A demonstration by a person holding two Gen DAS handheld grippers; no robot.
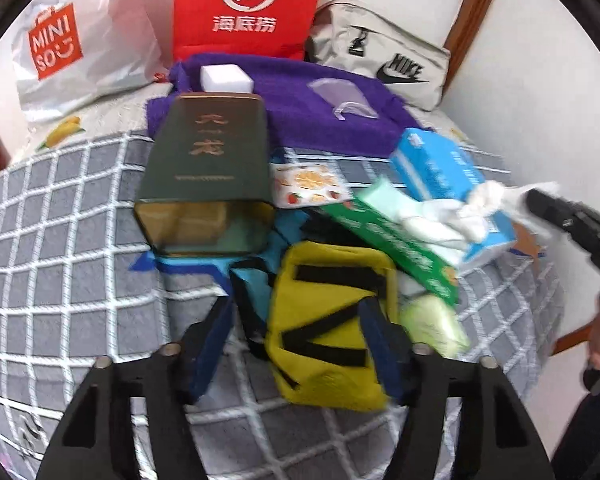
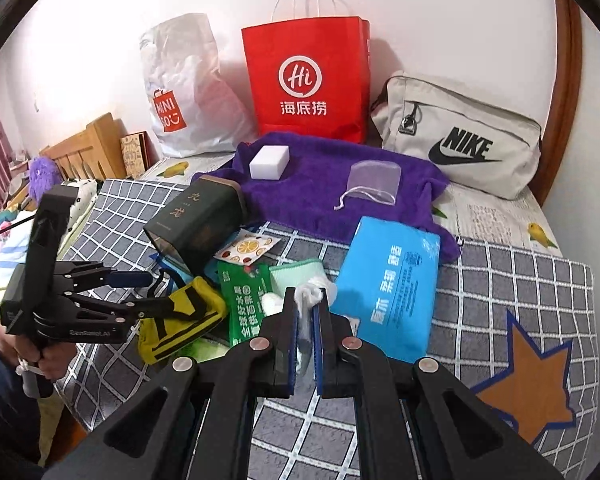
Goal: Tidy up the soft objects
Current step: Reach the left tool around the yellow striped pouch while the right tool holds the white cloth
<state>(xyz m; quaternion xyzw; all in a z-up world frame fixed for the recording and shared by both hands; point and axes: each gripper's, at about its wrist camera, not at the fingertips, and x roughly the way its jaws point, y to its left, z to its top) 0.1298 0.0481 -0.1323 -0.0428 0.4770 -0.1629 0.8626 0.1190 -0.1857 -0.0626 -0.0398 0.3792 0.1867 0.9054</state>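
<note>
Left gripper (image 1: 296,344) half open, straddling yellow pouch (image 1: 332,328) at near edge of pile – centre it, then squeeze. Right gripper (image 2: 304,320) clamped on white tissue (image 2: 314,294) – lift clear.

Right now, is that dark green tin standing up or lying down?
Lying down. The dark green tin rests on its long side on the checked blanket, its shiny end facing the cameras.

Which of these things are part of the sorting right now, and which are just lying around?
In the job: yellow pouch, inside the open left gripper; white wad pinched in the right gripper; purple towel.
Lying about: green tin, red paper bag, Nike bag.
</note>
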